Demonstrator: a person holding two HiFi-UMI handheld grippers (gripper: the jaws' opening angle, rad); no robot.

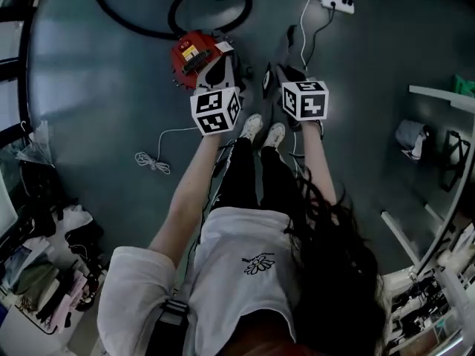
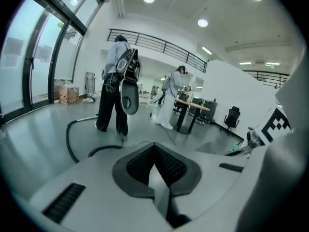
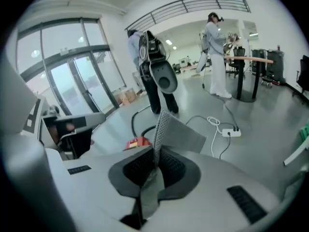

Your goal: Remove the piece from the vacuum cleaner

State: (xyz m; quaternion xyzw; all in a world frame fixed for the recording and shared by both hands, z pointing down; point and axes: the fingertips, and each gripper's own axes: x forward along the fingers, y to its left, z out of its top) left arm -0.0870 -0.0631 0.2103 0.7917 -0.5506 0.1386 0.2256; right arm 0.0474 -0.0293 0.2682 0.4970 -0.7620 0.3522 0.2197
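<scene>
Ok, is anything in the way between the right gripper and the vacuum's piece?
Nothing visible: the right gripper is already shut on the grey mesh piece, held clear of the red vacuum cleaner on the floor.

Open floor (image 1: 96, 87) left of the red vacuum cleaner (image 1: 194, 54), passable down to the loose white cable (image 1: 152, 162). Blocked toward the far edge by black hose loops (image 1: 172, 12) and a power strip (image 1: 338, 4). Hemmed in by clutter (image 1: 44, 273) at the left edge and white shelving (image 1: 442, 94) at the right.
</scene>
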